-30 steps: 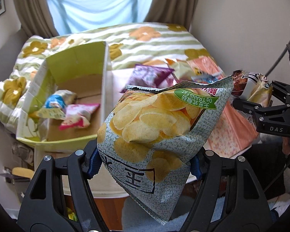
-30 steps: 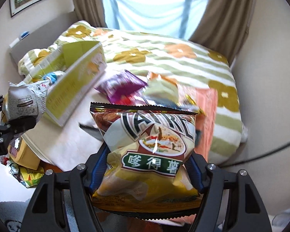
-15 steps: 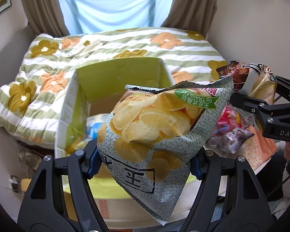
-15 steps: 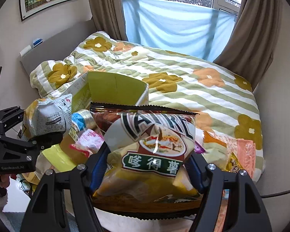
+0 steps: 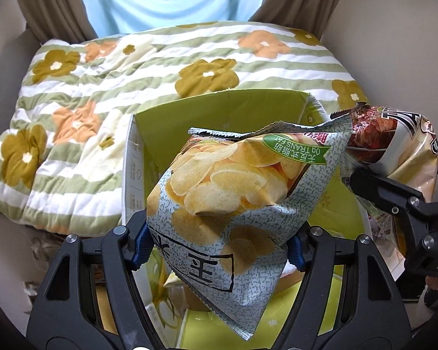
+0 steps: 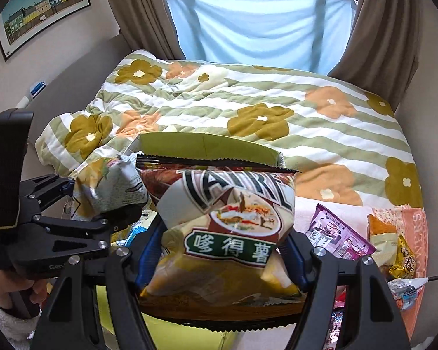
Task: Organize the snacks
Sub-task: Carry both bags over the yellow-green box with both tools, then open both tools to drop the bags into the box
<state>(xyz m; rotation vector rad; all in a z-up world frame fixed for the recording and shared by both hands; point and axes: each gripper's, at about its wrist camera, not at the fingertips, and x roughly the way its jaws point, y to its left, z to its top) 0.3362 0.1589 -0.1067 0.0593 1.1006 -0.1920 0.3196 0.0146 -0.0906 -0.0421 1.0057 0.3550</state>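
Observation:
My left gripper [image 5: 219, 242] is shut on a grey-green potato chip bag [image 5: 233, 189] and holds it over the open green cardboard box [image 5: 219, 110]. My right gripper [image 6: 222, 250] is shut on a brown and yellow chip bag [image 6: 227, 221], also above the box [image 6: 207, 144]. The two bags hang side by side: the brown bag [image 5: 394, 143] shows at the right of the left wrist view, and the grey-green bag [image 6: 111, 186] in the left gripper [image 6: 81, 204] shows at the left of the right wrist view. The box's inside is mostly hidden.
The box stands at the foot of a bed with a striped floral quilt [image 6: 248, 102]. Loose snacks lie right of the box: a purple packet [image 6: 335, 233], an orange and yellow pack [image 6: 394, 242] and others. Curtains and a window are behind.
Both grippers have swung left with their bags, from over the loose snack pile to above the green box. The box now fills the view under both bags.

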